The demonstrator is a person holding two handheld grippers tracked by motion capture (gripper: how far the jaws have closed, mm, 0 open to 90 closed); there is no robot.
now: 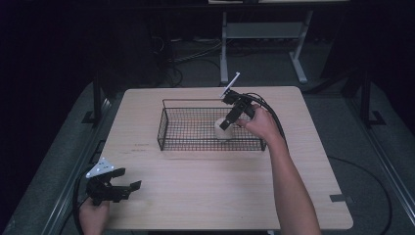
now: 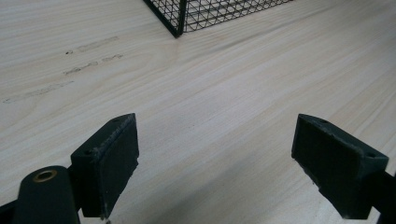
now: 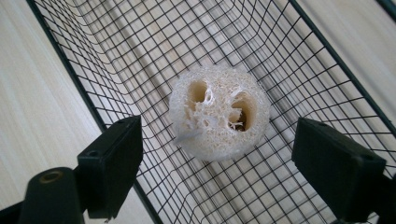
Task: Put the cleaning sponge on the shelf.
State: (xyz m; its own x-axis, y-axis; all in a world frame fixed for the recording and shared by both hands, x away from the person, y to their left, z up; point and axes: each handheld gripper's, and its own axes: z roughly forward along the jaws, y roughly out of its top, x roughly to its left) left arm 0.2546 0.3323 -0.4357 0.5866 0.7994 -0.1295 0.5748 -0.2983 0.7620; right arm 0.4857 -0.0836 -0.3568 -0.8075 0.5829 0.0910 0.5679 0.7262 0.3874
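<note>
A black wire basket (image 1: 195, 143) stands on the light wooden table (image 1: 220, 196), past its middle. Inside it, at the right end, lies a pale round loofah slice (image 1: 221, 132) with several holes. My right gripper (image 1: 226, 123) hangs over that end of the basket, open. In the right gripper view the loofah (image 3: 219, 112) lies on the basket mesh (image 3: 289, 70) between and beyond the spread jaws of the right gripper (image 3: 217, 163), untouched. My left gripper (image 1: 129, 178) is low over the table's near left corner, open and holding nothing. In the left gripper view, the left gripper (image 2: 215, 158) faces bare wood, with a basket corner (image 2: 180, 18) farther off.
Faint pencil-like marks (image 2: 88, 58) sit on the wood left of the basket. A white desk frame (image 1: 264, 34) and loose cables (image 1: 195, 58) are on the dark floor behind the table. Bare wood stretches between the basket and the near edge.
</note>
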